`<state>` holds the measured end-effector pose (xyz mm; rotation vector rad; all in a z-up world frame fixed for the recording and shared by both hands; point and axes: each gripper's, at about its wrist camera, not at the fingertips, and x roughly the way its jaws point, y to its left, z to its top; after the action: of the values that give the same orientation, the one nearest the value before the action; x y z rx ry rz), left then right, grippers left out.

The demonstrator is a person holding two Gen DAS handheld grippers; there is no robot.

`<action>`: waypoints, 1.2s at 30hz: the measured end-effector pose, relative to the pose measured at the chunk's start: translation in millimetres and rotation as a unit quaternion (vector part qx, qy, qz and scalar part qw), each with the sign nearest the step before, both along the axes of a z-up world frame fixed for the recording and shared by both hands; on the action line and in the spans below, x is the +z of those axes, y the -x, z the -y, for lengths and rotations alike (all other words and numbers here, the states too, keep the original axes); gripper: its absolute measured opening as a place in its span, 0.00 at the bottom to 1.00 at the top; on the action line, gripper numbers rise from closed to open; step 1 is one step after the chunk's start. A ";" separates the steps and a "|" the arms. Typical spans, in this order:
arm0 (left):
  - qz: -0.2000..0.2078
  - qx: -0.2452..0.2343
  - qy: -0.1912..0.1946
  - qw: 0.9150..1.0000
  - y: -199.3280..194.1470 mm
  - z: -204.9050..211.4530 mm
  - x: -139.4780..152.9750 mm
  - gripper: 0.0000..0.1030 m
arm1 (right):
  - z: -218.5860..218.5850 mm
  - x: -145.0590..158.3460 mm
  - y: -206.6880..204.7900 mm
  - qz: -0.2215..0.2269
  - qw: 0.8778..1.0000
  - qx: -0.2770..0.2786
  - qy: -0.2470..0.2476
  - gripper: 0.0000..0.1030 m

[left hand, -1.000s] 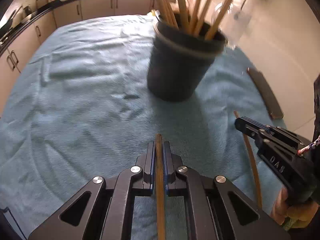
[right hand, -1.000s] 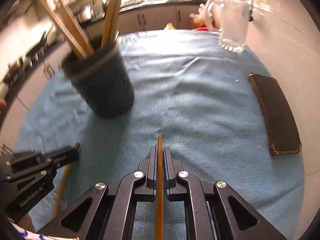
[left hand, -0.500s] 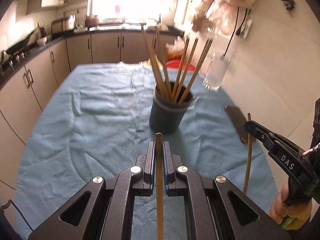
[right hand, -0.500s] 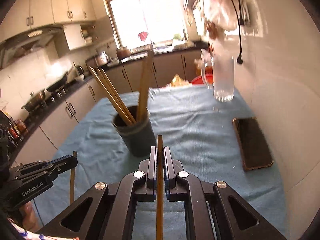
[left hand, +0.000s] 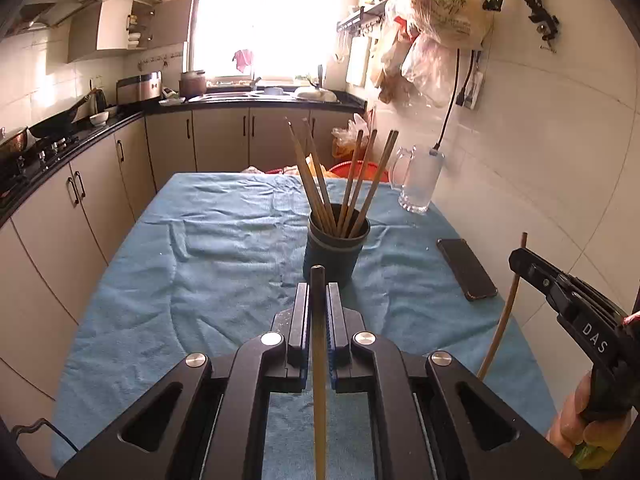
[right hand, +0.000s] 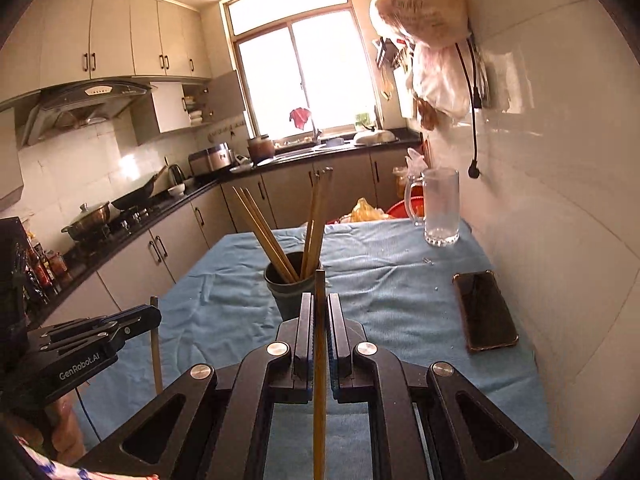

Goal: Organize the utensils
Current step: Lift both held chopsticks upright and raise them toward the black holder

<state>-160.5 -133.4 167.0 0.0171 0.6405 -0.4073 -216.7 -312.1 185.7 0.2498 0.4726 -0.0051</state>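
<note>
Left gripper (left hand: 319,300) and right gripper (right hand: 319,312) each clamp a chopstick; seemingly above table

A: Any lettering to read?
B: "DAS" in white on the side of the right gripper (left hand: 520,258), seen from the left wrist.
A: And the other?
B: "GenRobot.AI" on the left gripper (right hand: 154,314). The hanging bag's (left hand: 448,4) green print is illegible.

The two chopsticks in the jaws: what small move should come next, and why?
Probably carry both forward to above the dark cup. Each of the left gripper and right gripper is shut on one chopstick, both are raised above the blue cloth, and the cup, already holding several chopsticks, stands just ahead, so lowering them in tip first seems the natural continuation.
</note>
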 end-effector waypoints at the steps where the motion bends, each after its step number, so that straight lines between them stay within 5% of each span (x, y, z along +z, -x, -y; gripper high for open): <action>1: 0.003 0.002 0.001 1.000 1.7 -1.4 1.7 0.06 | -0.2 1.9 2.0 0.003 1.000 0.000 0.000 0.05; 36: 0.068 0.018 -0.013 0.997 2.2 -4.3 42.0 0.06 | -15.5 39.3 0.1 0.049 0.998 0.019 0.026 0.06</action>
<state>-162.6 -129.2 209.0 0.0573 0.5107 -0.3595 -216.8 -296.6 225.0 0.1895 0.3786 0.0325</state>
